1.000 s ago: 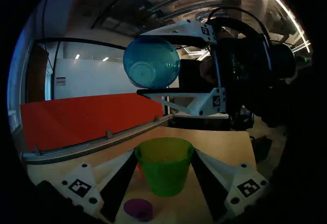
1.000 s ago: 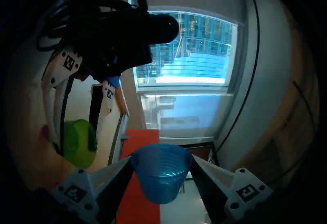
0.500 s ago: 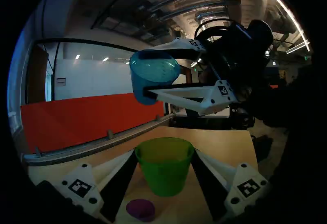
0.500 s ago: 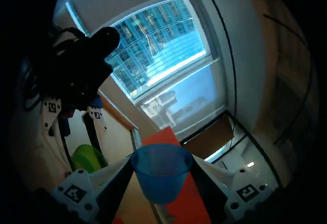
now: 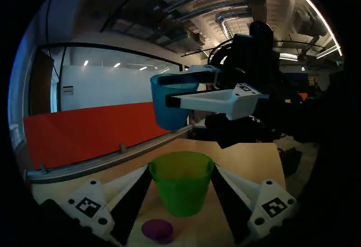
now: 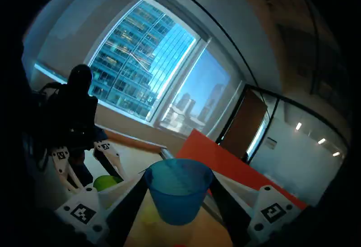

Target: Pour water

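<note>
The left gripper [image 5: 181,168] is pressing both fingers on the upright green cup [image 5: 181,190], low over the wooden table [image 5: 246,154]. The right gripper [image 6: 178,175] is clamping the blue cup [image 6: 178,199] upright, higher up. I cannot tell what either cup holds.

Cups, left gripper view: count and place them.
2. A green cup sits in the jaws of the left gripper; a blue cup hangs higher up in the right gripper. More may be hidden.
</note>
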